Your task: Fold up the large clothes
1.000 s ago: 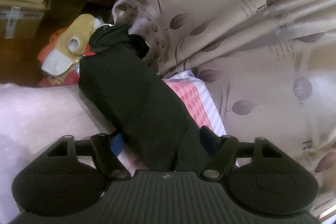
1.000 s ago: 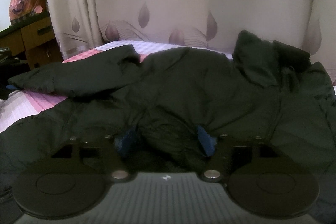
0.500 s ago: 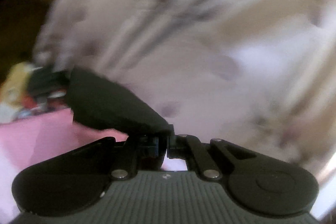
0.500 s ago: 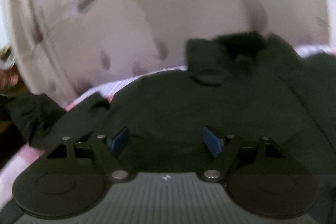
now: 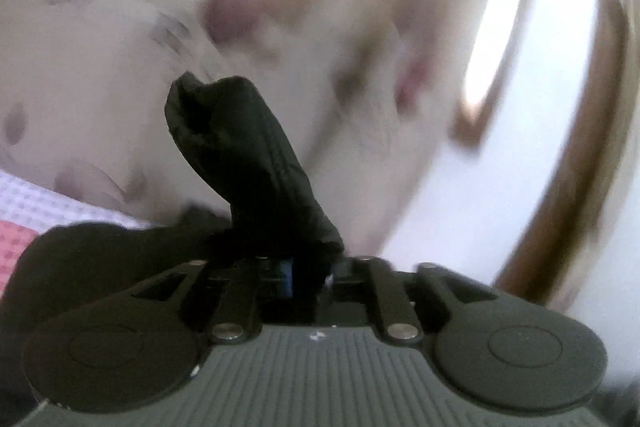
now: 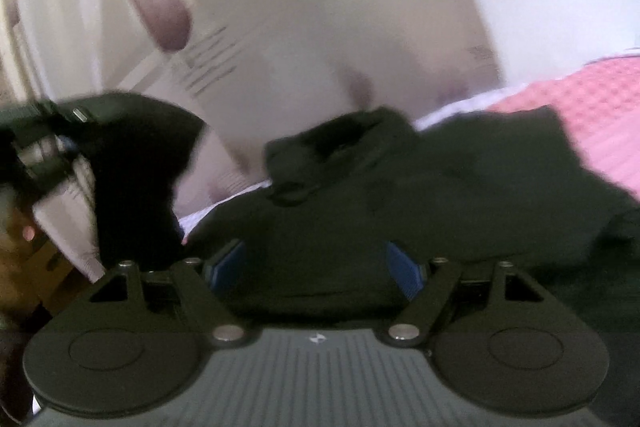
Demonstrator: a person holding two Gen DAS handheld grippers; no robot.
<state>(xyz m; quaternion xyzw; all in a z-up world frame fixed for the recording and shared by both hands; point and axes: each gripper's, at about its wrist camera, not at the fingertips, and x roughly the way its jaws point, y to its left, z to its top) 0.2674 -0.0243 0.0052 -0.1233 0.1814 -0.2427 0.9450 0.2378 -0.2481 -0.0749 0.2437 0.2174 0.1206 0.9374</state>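
Two tongs are at work on one dark jacket [image 6: 420, 195], which lies spread across the pink and white checked bed cover [image 6: 600, 111] through the middle and right of the right wrist view. Its collar [image 6: 340, 147] stands up near the centre of that frame, in front of the pale leaf-patterned curtain [image 6: 160, 7].

In the left wrist view, the left tongs [image 5: 306, 277] are narrow, their jaws having just been opening a little, with the jacket's sleeve [image 5: 248, 163] still pinched between them. The sleeve rises from the tongs toward the upper left of the frame, cuff end uppermost (the background here is heavily blurred). More of the jacket bunches at the lower left, over the bed cover.

The right tongs [image 6: 316, 267] stand wide, blue pads [image 6: 404, 267] well apart, with the jacket's dark cloth lying between them; whether they touch it I cannot tell. At the left of that view the lifted sleeve shows again.
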